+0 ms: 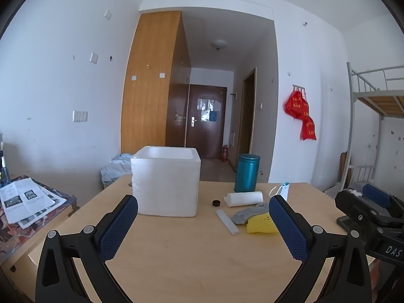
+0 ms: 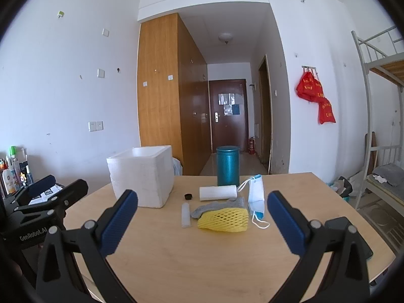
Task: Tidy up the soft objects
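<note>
Both my left gripper [image 1: 203, 212] and right gripper [image 2: 202, 208] gape empty — that yellow foam mesh sleeve [image 2: 223, 219] looks featherlight and squashy, so I'd pinch its middle.

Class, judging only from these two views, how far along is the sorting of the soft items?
Done: nothing visibly; what the foam box holds can't be seen. In hand: nothing; the left hand-held gripper and right hand-held gripper are open and empty. Left: yellow foam net, grey cloth, face mask and white roll lie on the table.
</note>
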The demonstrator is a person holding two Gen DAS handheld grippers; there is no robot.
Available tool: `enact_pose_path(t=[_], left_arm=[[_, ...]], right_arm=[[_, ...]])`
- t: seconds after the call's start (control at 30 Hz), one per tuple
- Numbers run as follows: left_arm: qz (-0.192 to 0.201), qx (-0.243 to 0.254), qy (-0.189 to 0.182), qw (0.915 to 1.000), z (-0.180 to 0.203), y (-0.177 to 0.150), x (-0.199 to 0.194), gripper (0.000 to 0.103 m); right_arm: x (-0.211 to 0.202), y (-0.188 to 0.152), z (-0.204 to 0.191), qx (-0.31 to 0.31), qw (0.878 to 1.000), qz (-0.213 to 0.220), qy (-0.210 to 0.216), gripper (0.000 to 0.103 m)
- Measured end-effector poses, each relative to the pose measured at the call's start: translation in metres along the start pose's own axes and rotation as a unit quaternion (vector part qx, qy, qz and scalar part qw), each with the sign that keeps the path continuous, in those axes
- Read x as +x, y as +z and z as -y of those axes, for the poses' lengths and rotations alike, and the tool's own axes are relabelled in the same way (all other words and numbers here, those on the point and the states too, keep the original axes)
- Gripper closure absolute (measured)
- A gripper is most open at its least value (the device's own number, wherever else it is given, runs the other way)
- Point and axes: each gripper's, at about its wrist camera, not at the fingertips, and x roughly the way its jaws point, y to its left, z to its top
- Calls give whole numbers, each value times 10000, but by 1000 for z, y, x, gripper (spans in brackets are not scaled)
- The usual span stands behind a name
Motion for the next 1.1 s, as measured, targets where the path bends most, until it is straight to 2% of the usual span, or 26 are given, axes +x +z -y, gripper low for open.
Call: enact_pose_path(t=[1.1], left_arm=[[-27, 120, -75, 9999, 6, 2, -1, 0]], right_arm=[[4, -2, 0, 25, 10000, -15, -40, 0]])
